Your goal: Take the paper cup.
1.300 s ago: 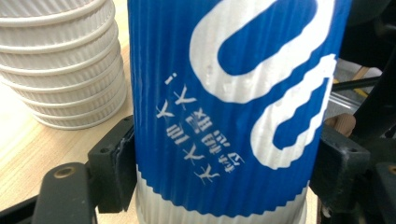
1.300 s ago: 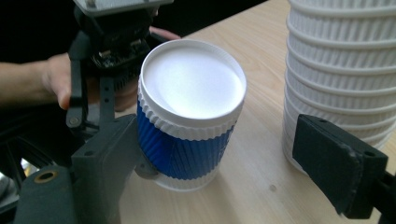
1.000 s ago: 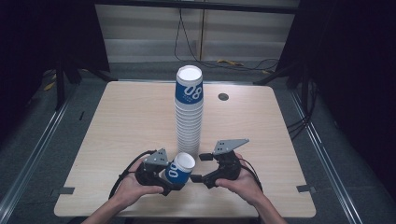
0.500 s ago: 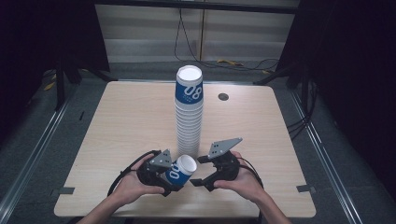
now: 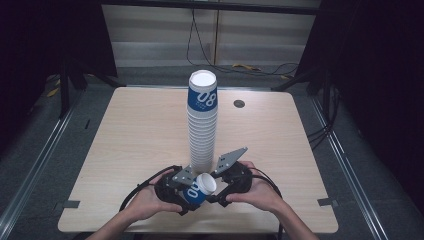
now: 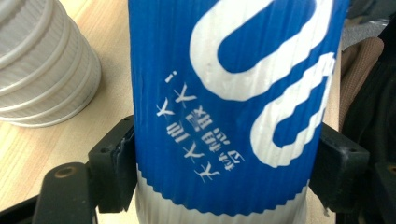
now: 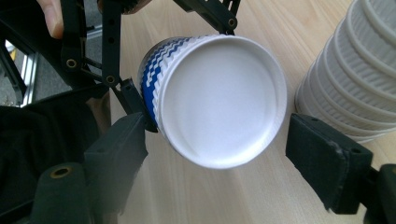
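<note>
at the desk's [image 5: 125, 130] near edge, the left claw [image 5: 186, 192] pinches a single blue-and-white paper cup [image 5: 197, 189] by its ribbed sleeve, tipped so its white end faces the right claw [image 5: 216, 192]. in the left gripper view the two black jaws press on either side of the cup's blue band (the print reads upside down). just behind, near the desk's middle, a tall stack of cups [image 5: 202, 125] rises with its base beside both hands. the right claw stands spread, its jaws either side of the cup's white end without touching it. risk, as judged from here: the thin cup could buckle if the right claw closes hard while the left holds firm, or slip free if the left lets go too soon. either hand could also nudge the close-standing stack and topple it across the desk.
</note>
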A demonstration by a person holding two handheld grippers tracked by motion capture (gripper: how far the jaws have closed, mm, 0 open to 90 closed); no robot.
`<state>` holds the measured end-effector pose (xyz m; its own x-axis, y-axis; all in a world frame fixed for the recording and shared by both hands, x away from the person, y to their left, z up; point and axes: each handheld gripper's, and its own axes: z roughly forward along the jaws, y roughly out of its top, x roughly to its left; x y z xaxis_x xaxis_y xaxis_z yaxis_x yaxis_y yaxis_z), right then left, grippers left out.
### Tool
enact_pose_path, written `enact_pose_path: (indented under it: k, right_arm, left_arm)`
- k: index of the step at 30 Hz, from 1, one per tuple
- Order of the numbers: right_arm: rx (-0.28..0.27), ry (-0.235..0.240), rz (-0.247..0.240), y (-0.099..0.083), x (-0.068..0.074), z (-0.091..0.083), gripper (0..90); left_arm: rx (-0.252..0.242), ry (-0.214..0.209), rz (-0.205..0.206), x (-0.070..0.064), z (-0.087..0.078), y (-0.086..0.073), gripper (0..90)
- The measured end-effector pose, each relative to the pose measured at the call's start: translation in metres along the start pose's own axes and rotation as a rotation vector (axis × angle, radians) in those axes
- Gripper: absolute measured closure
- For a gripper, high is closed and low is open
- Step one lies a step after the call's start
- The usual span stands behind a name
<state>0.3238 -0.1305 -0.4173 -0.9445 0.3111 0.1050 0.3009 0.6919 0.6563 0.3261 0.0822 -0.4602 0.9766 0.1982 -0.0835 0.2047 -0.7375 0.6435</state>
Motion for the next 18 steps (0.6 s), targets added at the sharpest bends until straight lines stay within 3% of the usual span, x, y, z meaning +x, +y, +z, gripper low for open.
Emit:
enact_pose_path:
  k: [9,18]
  right_arm:
    - [0.014,0.015,-0.009,0.0002,-0.0002,0.0042,28.5]
    - [0.021,0.019,-0.009,-0.0017,-0.0002,0.0047,27.9]
  left_arm:
    - [0.024,-0.007,0.011,-0.0008,0.0021,0.0006,22.4]
    - [0.035,-0.003,0.024,-0.0011,0.0017,0.0008,22.7]
